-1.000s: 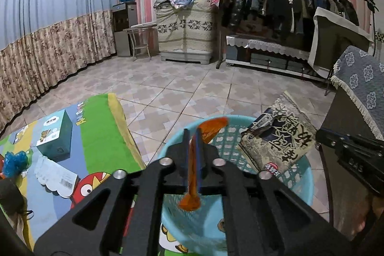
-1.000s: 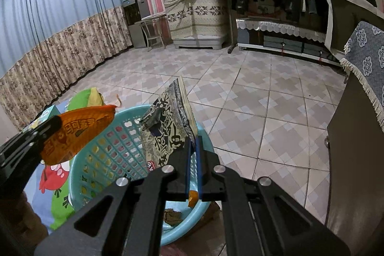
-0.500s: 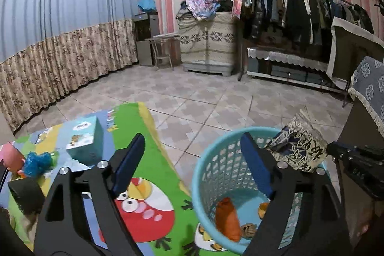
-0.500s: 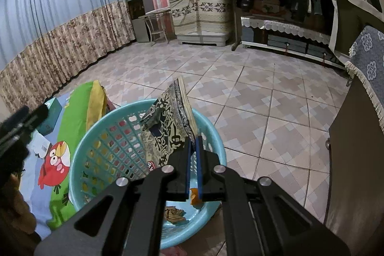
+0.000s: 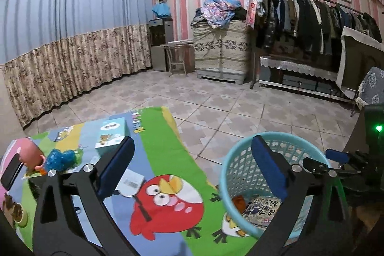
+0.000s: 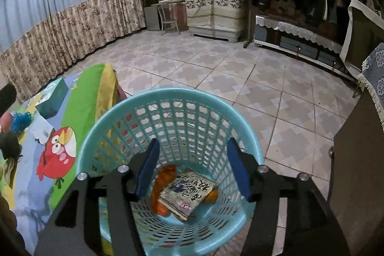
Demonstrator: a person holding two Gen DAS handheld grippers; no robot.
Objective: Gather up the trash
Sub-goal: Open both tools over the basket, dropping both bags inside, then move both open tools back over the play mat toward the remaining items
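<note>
Right wrist view first: we look straight down between the right tongs [image 6: 192,169] into the turquoise basket [image 6: 124,107], and their jaws have just been opening, standing apart with nothing between them. Below and just ahead of them, on the basket floor, lies the black-and-white printed snack packet [image 6: 189,191], flat, leaning on the orange wrapper [image 6: 163,186] beside it. Both pieces are well clear of the pads.

Over in the left wrist view, the left tongs [image 5: 192,167] are spread wide as well, their jaws also having just been opening, empty. The basket sits off to their right, its rim partly behind the right-hand finger, and we can glimpse the packet at the bottom.

Ahead of and beneath the left finger, on the cartoon bird mat [image 5: 168,198], lies a white paper slip with a barcode [image 5: 132,181]. We judge it a likely next piece of trash: very light, thin, floppy and lying flat, so we'd take it by a raised edge or corner, since a pinch on its middle would probably slide off the mat. Further left of those tongs we see a teal box [image 5: 111,133] and a blue crinkly bundle [image 5: 60,157]; the bundle looks soft and easy to pinch anywhere.
</note>
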